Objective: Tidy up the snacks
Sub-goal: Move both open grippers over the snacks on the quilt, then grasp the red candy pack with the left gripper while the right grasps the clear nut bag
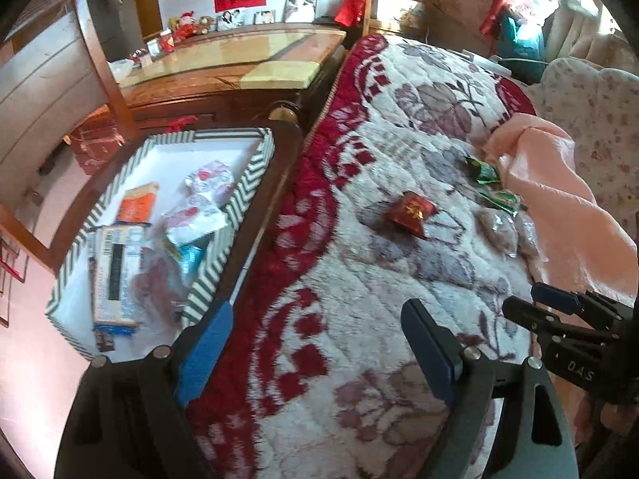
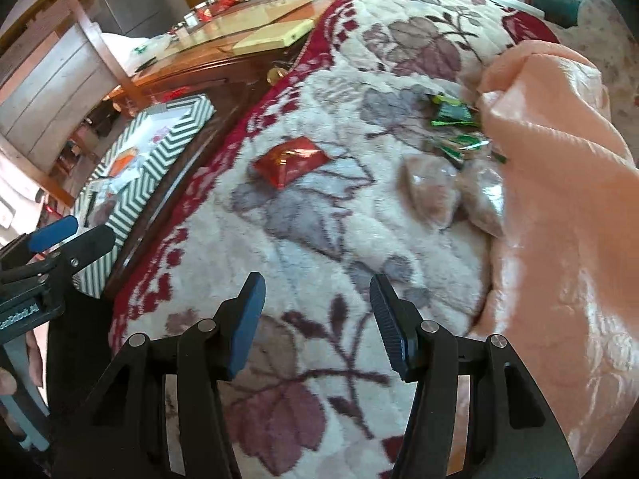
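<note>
The left tool [image 1: 319, 343] is wide open and holds nothing; the right tool [image 2: 315, 319] is open too and holds nothing; both hang over the bed blanket [image 2: 303, 215]. The red snack [image 2: 290, 159] lies alone in the middle of the right view; the green snacks [image 2: 455, 113] and the clear packs [image 2: 433, 193] sit at the right, touching the pink cloth [image 2: 559, 199]. A grab there may catch the cloth too, because it lies so close; the soft blanket may also sink and let a small pack slip. The striped box [image 1: 223, 215], at the left of the left view, already holds snacks and sits just beside the bed edge; a drop near its rim may fall in the gap. There is open room around the red snack.
</note>
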